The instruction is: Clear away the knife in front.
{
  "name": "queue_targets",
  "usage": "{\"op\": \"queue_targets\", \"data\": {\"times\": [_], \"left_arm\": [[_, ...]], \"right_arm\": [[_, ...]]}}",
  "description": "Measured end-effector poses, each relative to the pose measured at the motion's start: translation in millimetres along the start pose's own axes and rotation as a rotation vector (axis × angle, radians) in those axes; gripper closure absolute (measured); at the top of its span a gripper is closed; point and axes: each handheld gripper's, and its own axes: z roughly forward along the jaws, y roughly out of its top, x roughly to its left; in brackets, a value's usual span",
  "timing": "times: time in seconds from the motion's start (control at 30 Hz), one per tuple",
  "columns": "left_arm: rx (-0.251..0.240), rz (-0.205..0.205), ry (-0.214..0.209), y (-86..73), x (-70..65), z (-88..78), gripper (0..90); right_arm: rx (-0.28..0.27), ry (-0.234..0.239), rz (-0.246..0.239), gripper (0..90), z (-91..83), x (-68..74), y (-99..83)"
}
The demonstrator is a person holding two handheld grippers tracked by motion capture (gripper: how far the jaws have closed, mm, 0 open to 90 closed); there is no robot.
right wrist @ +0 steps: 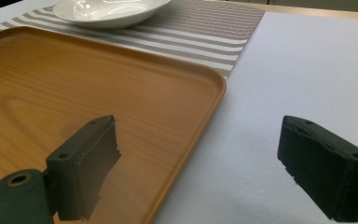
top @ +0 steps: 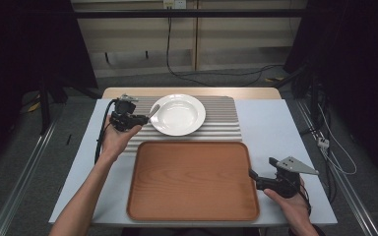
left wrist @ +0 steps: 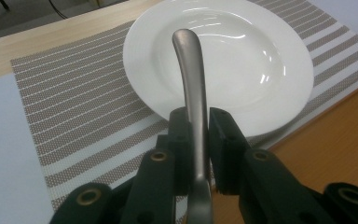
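My left gripper [top: 142, 118] is shut on a grey metal utensil [top: 153, 111]. Its curved handle [left wrist: 189, 70] sticks out past the jaws and over the near-left rim of a white deep plate [top: 178, 114]. The utensil's other end is hidden below the jaws in the left gripper view [left wrist: 198, 122]. The plate [left wrist: 242, 60] rests on a striped placemat [top: 221, 123]. My right gripper [top: 261, 167] is open at the right edge of a wooden tray [top: 192, 179]. In the right gripper view [right wrist: 198, 140], one jaw hangs over the tray's rim [right wrist: 214, 88] and the other over the white tabletop.
The tray lies in front of the placemat [left wrist: 74, 107] on a white table [top: 270, 128]. A wooden strip [top: 128, 92] runs along the table's far edge. Cables trail on the floor behind the table. The plate [right wrist: 107, 9] is far from the right gripper.
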Motion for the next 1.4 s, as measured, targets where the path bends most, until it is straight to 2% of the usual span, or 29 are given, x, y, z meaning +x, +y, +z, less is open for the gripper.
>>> {"op": "queue_targets", "data": {"times": [0.03, 0.13, 0.2, 0.27, 0.3, 0.4, 0.43, 0.57, 0.63, 0.7, 0.93, 1.0, 1.1, 1.2, 1.23, 1.37, 1.4], "left_arm": [[-0.005, -0.011, 0.001, -1.0, -1.9, -0.1, 79.9], [0.003, 0.008, -0.003, -4.4, -4.5, -1.8, 80.0], [-0.006, 0.001, -0.01, -7.4, -8.1, -1.7, 80.0], [-0.001, 0.025, -0.008, -9.8, -10.4, -3.5, 80.0], [-0.014, 0.01, -0.009, -11.5, -12.7, -3.6, 80.0], [-0.011, 0.021, -0.023, -15.3, -17.0, -6.6, 80.0], [-0.005, 0.037, -0.021, -16.8, -18.8, -7.5, 80.0], [-0.005, 0.055, -0.019, -23.7, -27.0, -9.8, 80.0], [-0.01, 0.05, -0.031, -27.7, -30.0, -11.1, 80.0], [-0.018, 0.045, -0.02, -31.6, -34.3, -12.0, 79.9], [-0.005, 0.056, -0.025, -40.5, -45.4, -15.7, 80.0], [-0.008, 0.048, -0.035, -43.8, -49.5, -16.5, 80.0], [0.003, 0.064, -0.038, -49.9, -56.7, -17.2, 80.0], [-0.002, 0.047, -0.057, -55.8, -61.5, -16.9, 79.9], [-0.002, 0.041, -0.054, -57.6, -63.4, -16.4, 79.9], [0.019, 0.059, -0.056, -64.5, -71.3, -13.0, 80.0], [0.022, 0.065, -0.036, -66.1, -74.5, -12.3, 79.9]], "right_arm": [[-0.001, 0.0, 0.001, 11.8, 0.0, 0.0, 0.1], [-0.001, 0.0, 0.0, 11.8, -0.1, 0.0, 0.2], [-0.001, 0.0, 0.0, 11.9, 0.0, 0.0, 0.2], [0.0, 0.0, 0.001, 11.9, 0.1, -0.1, 0.2], [0.0, -0.001, 0.001, 11.9, 0.2, -0.1, 0.2], [0.001, -0.002, 0.001, 11.9, 0.3, 0.0, 0.2], [0.001, -0.001, 0.002, 11.9, 0.3, 0.0, 0.2], [-0.001, -0.001, 0.001, 11.8, 0.3, 0.0, 0.3], [0.0, -0.001, 0.002, 11.8, 0.3, 0.1, 0.4], [0.0, -0.001, 0.001, 11.8, 0.3, 0.1, 0.3], [0.001, -0.003, -0.001, 11.9, 0.5, 0.3, 0.5], [0.001, -0.003, -0.001, 11.8, 1.1, 0.3, 0.5], [0.003, -0.004, 0.001, 11.8, 1.5, 0.2, 0.4], [0.001, -0.006, 0.002, 11.8, 1.3, 0.1, 0.5], [0.003, -0.006, 0.001, 11.9, 1.3, 0.2, 0.5], [0.004, -0.003, -0.005, 11.8, 2.0, 0.3, 0.5], [0.004, -0.003, -0.005, 11.8, 2.0, 0.3, 0.5]]}}
